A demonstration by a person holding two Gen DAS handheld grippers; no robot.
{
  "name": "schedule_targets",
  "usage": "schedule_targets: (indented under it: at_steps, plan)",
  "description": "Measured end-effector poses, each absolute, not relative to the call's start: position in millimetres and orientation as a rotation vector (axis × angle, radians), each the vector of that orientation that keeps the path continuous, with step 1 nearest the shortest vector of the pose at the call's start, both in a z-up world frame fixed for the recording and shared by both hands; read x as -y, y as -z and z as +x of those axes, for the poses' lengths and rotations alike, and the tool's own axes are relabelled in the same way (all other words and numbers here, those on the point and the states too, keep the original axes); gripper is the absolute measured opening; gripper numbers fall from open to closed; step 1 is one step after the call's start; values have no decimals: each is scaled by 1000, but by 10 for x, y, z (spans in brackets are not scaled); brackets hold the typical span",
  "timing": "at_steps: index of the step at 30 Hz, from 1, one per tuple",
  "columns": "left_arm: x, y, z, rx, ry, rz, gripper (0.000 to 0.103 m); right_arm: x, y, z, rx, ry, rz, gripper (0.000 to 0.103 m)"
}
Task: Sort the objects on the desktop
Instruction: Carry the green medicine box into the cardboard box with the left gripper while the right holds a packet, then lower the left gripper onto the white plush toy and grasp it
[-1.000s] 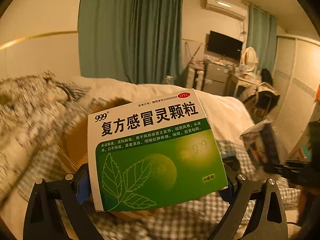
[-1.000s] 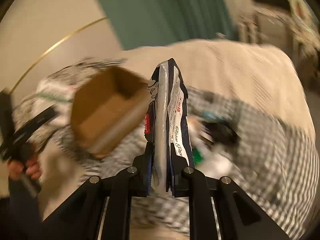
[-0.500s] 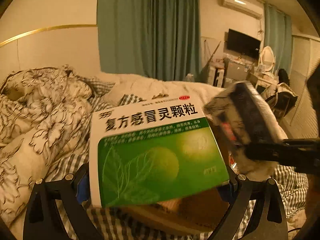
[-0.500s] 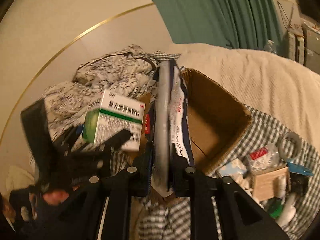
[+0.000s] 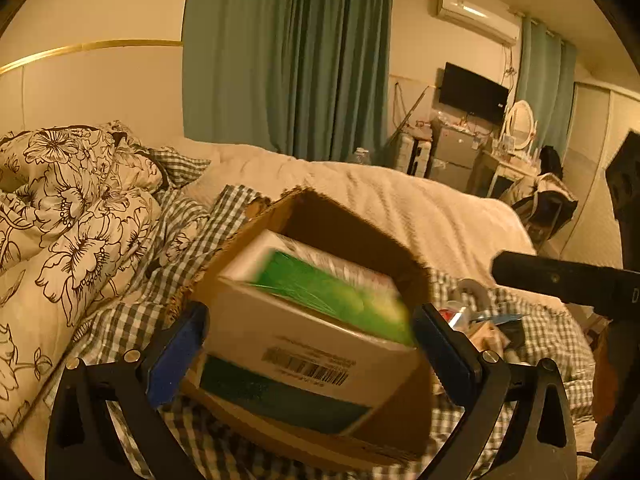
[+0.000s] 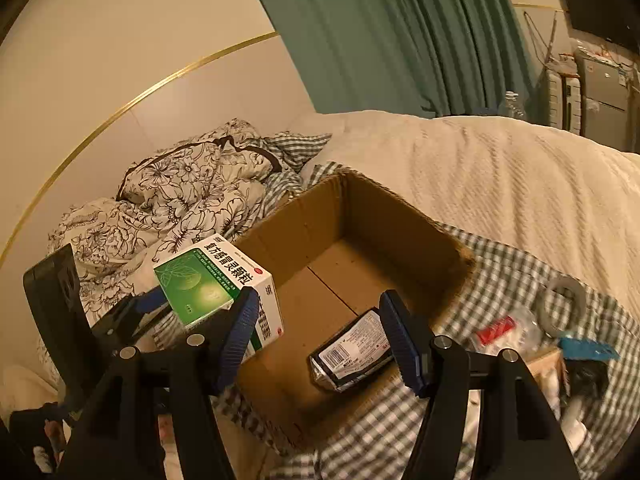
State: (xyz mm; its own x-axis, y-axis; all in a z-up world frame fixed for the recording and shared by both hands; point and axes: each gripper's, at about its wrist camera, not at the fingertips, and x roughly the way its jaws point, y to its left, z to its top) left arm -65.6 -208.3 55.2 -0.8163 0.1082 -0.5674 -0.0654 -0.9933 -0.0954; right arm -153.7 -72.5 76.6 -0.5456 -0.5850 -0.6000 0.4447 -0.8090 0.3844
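1. The bed (image 6: 500, 168), under a cream blanket with a checked sheet and a flowered quilt (image 6: 180, 188) at the left of the frame, carries everything here.
2. The cardboard box (image 6: 400, 216) sits open-topped on the checked sheet in the middle of the right wrist view, its long axis running from lower left to upper right.
3. The left gripper (image 5: 308, 344) fills the bottom of its own view. Its blue-padded jaws stand on either side of the medicine box (image 5: 304, 332), but the blur there hides whether the pads press it. In the right wrist view they look closed on it, at the left edge of the cardboard box.
4. The medicine box is white and green with a leaf drawing, a row of bold Chinese characters along its white band and a red oval mark at the end of it. A barcode shows on the side nearest the left camera. In the right wrist view it tilts, its long axis running from upper left to lower right.
5. The right gripper (image 6: 320, 340) has its jaws spread and opening, with nothing pinched.
6. The dark packet (image 6: 352, 350) lies on the cardboard box floor at the lower middle of the frame, barcode label up, long axis from lower left to upper right. Its small print cannot be read.
7. A tape roll (image 6: 562, 306) lies on the sheet at the right.
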Motion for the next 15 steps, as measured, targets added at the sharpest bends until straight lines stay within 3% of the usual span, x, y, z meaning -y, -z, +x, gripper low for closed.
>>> schedule_targets:
  at_steps: [4, 10, 15]
  plan:
    - [1966, -577, -589, 70, -2928, -956, 103, 373, -856, -1283, 251, 2338, 1007, 63]
    - [1868, -458, -422, 131, -2951, -1055, 103, -188, -920, -772, 108, 2435, 1023, 64]
    - [1617, -250, -89, 189, -2873, -1048, 103, -823, -854, -508, 217, 2485, 1045, 70]
